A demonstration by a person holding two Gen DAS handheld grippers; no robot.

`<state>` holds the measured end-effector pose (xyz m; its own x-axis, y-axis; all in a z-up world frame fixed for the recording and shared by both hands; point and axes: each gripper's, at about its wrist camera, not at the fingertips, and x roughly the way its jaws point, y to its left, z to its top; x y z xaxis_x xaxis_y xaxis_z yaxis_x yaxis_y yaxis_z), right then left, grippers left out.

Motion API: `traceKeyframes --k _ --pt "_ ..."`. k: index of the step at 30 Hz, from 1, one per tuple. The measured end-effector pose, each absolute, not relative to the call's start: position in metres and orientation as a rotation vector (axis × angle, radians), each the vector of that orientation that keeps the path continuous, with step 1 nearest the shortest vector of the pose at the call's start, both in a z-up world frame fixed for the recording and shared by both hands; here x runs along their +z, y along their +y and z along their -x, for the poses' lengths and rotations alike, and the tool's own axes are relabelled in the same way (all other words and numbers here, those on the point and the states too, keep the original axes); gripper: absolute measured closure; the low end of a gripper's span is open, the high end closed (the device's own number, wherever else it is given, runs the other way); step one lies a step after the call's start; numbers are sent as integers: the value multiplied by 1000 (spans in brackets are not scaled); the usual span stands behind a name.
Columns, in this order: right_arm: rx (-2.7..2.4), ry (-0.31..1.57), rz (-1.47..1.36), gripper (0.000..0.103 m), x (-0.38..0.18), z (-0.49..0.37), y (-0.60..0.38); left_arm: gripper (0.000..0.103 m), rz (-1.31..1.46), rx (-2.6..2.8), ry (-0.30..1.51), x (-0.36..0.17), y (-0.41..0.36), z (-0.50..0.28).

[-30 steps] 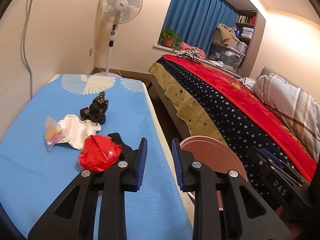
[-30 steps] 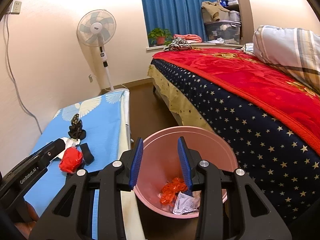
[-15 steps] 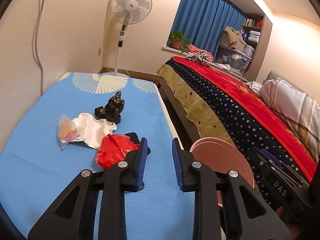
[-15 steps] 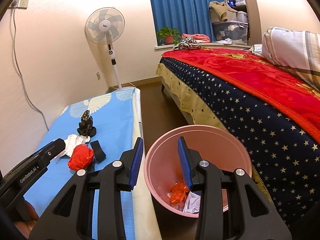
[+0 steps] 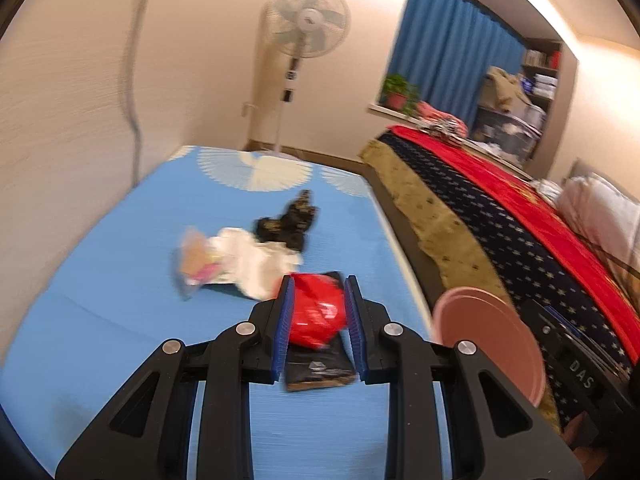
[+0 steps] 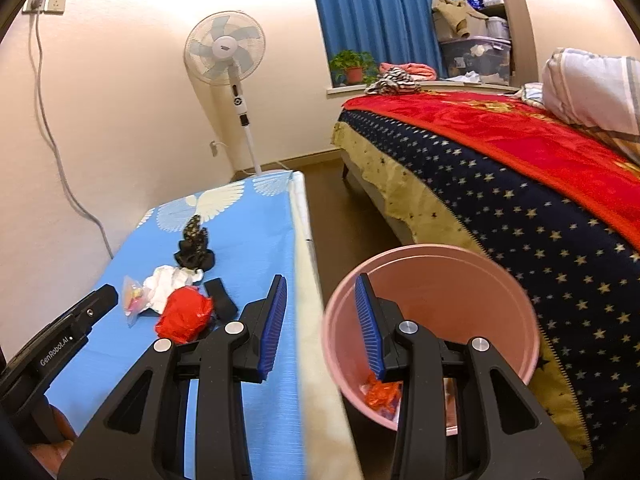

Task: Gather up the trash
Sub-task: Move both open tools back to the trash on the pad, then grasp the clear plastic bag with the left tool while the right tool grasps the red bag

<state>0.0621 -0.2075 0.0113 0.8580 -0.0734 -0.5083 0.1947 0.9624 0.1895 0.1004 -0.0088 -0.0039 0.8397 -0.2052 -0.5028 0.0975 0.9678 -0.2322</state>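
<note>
A crumpled red plastic bag (image 5: 318, 312) lies on the blue sheet (image 5: 100, 300), on top of a flat black packet (image 5: 320, 364). My left gripper (image 5: 320, 320) is open, and the red bag shows in the gap between its blue pads, just ahead of them. Behind it lie a white tissue wad (image 5: 256, 256), a clear wrapper (image 5: 192, 268) and a black patterned scrap (image 5: 292, 220). My right gripper (image 6: 322, 320) is open and empty, hovering over the near left rim of the pink bin (image 6: 500, 280). The bin holds orange and white scraps (image 6: 382, 394).
The bin stands on the floor between the low blue bed and a big bed with a starred blanket (image 6: 520, 220). A standing fan (image 6: 224, 48) is at the far wall. The left gripper's housing (image 6: 72, 332) shows left of the trash (image 6: 184, 314).
The left gripper has swung left and forward, so the red bag went from left of its fingers to between them. The right gripper has shifted left, from over the bin's middle to its left rim.
</note>
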Motion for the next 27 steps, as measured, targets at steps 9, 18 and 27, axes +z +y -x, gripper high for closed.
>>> traceKeyframes --k 9,18,27 --pt "-9 550 -266 66 -7 -90 -172 77 263 28 567 -18 40 -104" --pt "135 618 -288 54 -29 -126 -131 77 283 133 584 -28 65 -108" --pt "184 726 -388 44 -54 -162 -121 77 271 168 609 -39 71 -121"
